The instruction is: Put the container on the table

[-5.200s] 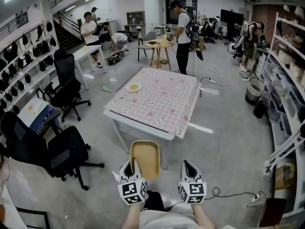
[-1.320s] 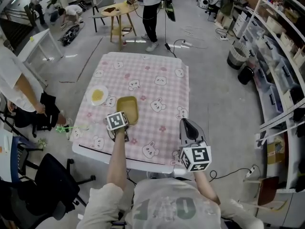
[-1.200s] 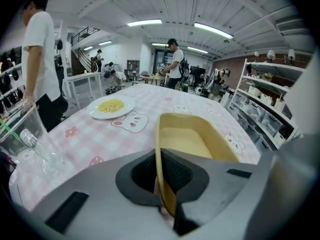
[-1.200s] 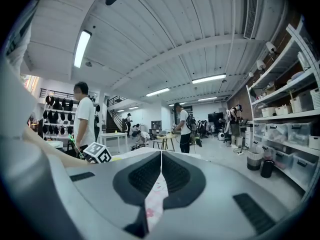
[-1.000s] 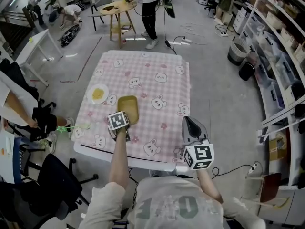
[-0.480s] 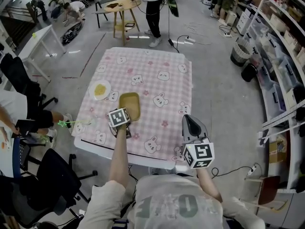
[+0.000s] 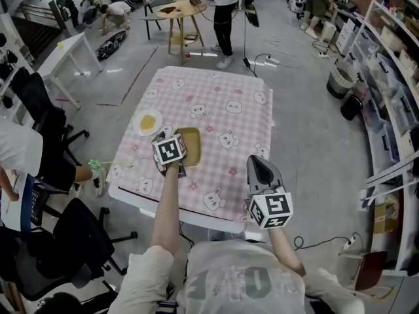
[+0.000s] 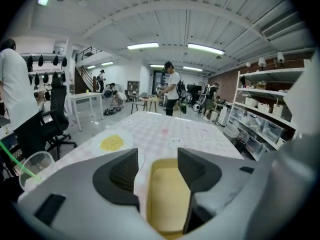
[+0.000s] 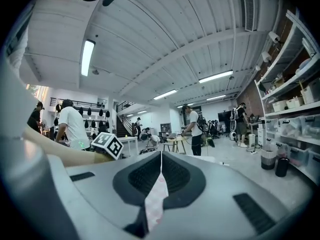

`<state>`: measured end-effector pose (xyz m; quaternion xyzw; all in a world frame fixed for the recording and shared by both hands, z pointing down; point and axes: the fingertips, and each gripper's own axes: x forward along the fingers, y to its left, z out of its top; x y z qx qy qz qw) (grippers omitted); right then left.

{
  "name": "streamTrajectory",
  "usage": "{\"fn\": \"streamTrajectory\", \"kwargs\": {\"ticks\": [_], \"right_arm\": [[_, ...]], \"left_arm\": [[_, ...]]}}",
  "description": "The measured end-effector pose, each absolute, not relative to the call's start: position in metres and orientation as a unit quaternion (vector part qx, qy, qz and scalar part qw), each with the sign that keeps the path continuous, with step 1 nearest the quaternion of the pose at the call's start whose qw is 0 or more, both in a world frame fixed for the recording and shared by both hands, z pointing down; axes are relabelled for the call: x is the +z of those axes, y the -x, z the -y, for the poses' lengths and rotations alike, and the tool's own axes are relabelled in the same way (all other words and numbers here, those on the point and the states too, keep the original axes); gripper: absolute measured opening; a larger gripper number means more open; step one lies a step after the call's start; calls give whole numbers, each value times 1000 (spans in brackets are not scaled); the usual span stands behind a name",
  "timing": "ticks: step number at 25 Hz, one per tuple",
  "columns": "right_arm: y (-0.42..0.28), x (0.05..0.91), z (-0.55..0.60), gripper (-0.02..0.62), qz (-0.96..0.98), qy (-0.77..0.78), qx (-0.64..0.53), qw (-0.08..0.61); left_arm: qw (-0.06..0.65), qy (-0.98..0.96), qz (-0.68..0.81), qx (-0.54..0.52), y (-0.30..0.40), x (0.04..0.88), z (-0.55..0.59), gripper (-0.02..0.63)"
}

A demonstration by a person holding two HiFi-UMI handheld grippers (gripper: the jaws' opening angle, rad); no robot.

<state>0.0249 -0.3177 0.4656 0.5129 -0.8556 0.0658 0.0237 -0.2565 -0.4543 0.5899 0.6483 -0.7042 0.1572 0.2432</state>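
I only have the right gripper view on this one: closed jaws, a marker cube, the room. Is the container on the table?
Observer: Yes, the head view shows the yellow container on the pink checked table.
Operator: Is the left gripper gripping it?
Observer: No; in the left gripper view its jaws are opening, pads off the container showing between them.
Operator: Anything beside it?
Observer: A white plate with yellow food, to its left.

The container (image 7: 190, 144) lies on the surface (image 7: 226, 120), in its near left part. A plate (image 7: 148, 121) lies on the same surface, left of the container and slightly farther back. A chair (image 7: 85, 237) stands left of the surface, a round table (image 7: 175, 12) well behind it, and shelves (image 7: 393, 51) to its right.
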Motion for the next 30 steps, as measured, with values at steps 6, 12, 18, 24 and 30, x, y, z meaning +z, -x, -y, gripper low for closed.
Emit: {"fn": "streamTrajectory", "kwargs": {"ticks": [6,12,18,24,30], "right_arm": [[-4,457,323,29,872,-486,56,19],[11,442,331,29,885,-463,46,5],[20,433,332,29,892,-451,32,-2],[27,428,330,29,896,-443,23,-9],[31,435,322,29,902,-431,31,-7]], "left_arm": [[110,-669,728,102,252,473,461,227],[-8,-665,745,51,242,369,425,136],[-60,-670,740,-8,223,332,366,36],[-115,-665,737,-32,200,339,305,28],[-85,-657,749,-17,193,389,274,28]]}}
